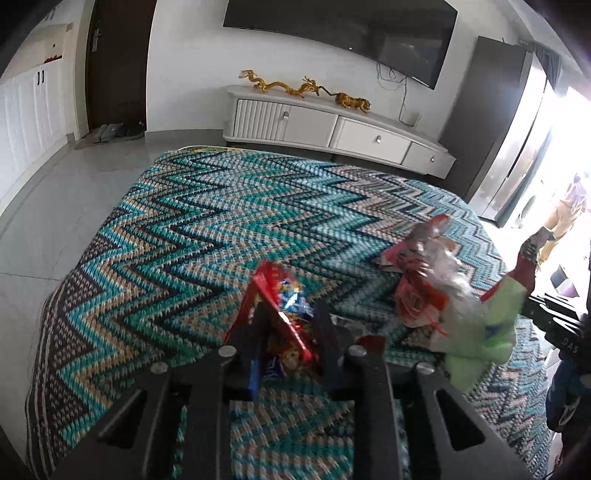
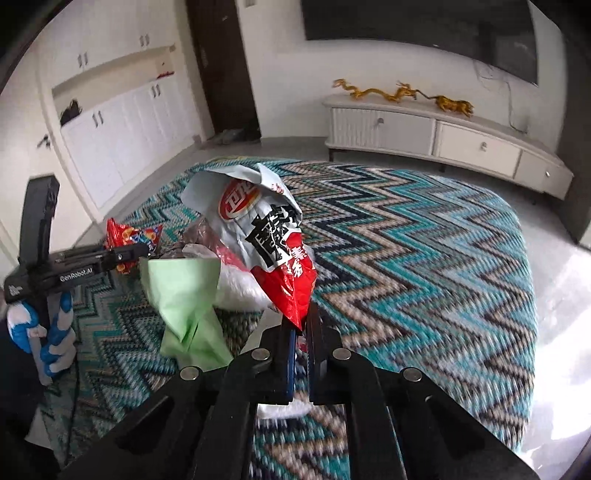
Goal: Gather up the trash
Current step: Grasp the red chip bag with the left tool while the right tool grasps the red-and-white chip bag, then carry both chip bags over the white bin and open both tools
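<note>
A crumpled red snack wrapper with blue print (image 1: 282,295) stands between the fingers of my left gripper (image 1: 290,319), which is shut on it just above a teal zigzag cover (image 1: 207,221). In the right wrist view my right gripper (image 2: 300,328) is shut on the red bottom corner of a silver and red chip bag (image 2: 258,229). The bag stands upright over the zigzag cover (image 2: 424,258). A light green paper (image 2: 184,295) and white plastic (image 2: 236,291) lie to its left. Further left, my left gripper (image 2: 142,254) holds the red wrapper (image 2: 129,234).
A white TV cabinet (image 1: 332,125) with gold dragon figures (image 1: 288,86) stands beyond the cover, under a wall TV (image 1: 343,33). Grey floor tiles (image 1: 55,206) run along the left. A gloved hand (image 2: 55,332) holds the left tool. A person (image 1: 565,218) stands at the far right.
</note>
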Action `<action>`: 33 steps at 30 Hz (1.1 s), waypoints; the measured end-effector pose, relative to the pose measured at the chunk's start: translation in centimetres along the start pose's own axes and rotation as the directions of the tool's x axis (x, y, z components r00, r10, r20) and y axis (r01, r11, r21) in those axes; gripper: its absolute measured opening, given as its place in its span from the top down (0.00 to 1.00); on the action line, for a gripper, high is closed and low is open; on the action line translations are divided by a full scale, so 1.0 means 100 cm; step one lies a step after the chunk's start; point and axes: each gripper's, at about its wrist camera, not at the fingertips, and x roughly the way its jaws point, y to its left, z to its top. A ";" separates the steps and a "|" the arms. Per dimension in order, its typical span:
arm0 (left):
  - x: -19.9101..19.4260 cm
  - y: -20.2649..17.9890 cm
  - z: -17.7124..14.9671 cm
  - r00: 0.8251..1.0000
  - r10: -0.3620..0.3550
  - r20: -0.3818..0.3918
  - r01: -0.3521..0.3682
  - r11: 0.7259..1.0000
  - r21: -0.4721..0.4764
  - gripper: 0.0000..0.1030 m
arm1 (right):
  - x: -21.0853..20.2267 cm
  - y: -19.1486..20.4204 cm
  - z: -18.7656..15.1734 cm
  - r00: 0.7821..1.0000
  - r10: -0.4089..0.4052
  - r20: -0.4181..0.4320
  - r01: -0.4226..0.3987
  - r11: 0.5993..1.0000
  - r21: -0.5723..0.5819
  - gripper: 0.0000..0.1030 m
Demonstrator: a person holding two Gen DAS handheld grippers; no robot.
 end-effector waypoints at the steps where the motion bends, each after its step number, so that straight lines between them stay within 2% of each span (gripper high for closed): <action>1: -0.006 -0.003 -0.001 1.000 -0.004 0.007 0.004 1.000 0.003 0.81 | -0.007 -0.002 -0.004 1.000 -0.003 0.005 0.003 1.000 0.010 0.95; 9: -0.059 -0.024 -0.007 0.997 -0.005 0.072 0.002 0.999 0.039 0.85 | -0.077 -0.018 -0.035 0.996 0.012 0.089 -0.021 0.995 0.098 0.95; 17: -0.108 -0.059 -0.012 0.990 -0.019 0.137 0.009 0.997 0.072 0.85 | -0.129 -0.028 -0.060 0.982 0.101 0.162 -0.128 0.977 0.171 0.95; 24: -0.134 -0.081 -0.025 0.987 -0.033 0.155 0.020 0.996 0.084 0.85 | -0.128 -0.029 -0.097 0.977 0.181 0.113 -0.201 0.956 0.212 0.95; 29: -0.140 -0.092 -0.034 0.989 -0.026 0.142 0.012 0.995 0.095 0.85 | -0.117 -0.047 -0.126 0.990 0.127 0.068 -0.141 0.955 0.261 0.94; 33: -0.142 -0.107 -0.034 0.990 -0.034 0.134 0.019 0.994 0.109 0.85 | -0.121 -0.069 -0.140 0.990 0.108 0.086 -0.130 0.942 0.311 0.94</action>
